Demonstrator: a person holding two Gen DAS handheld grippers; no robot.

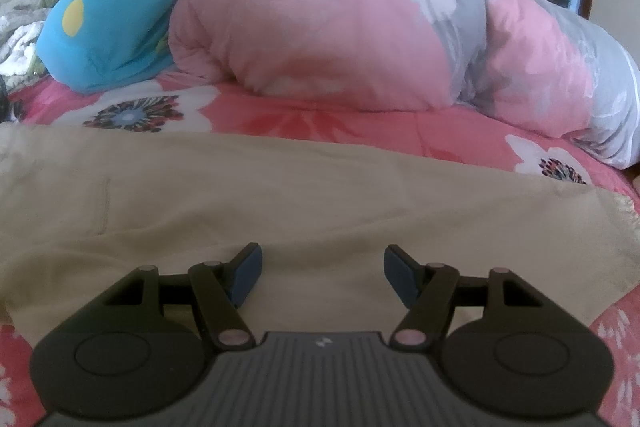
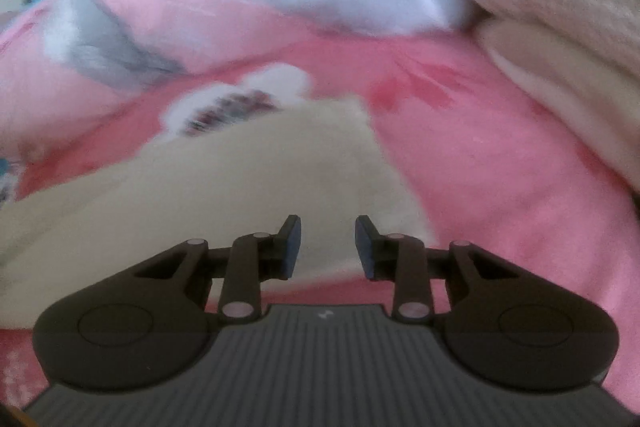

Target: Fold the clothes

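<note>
Item: flat beige cotton garment (image 1: 248, 195), spread on pink floral bedsheet (image 1: 360, 123). Left claw (image 1: 323, 277) wide, empty, above the cloth; right claw (image 2: 328, 247) part-open, empty, above its edge. Risk: pinching sheet w/ garment; right view blurred.

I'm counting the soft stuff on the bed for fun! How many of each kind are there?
Beige garment: 1
Pink and grey rolled quilt: 1
Blue pillow with yellow dot: 1
Pink flowered bedspread: 1
Beige knit blanket: 1
Total: 5
</note>
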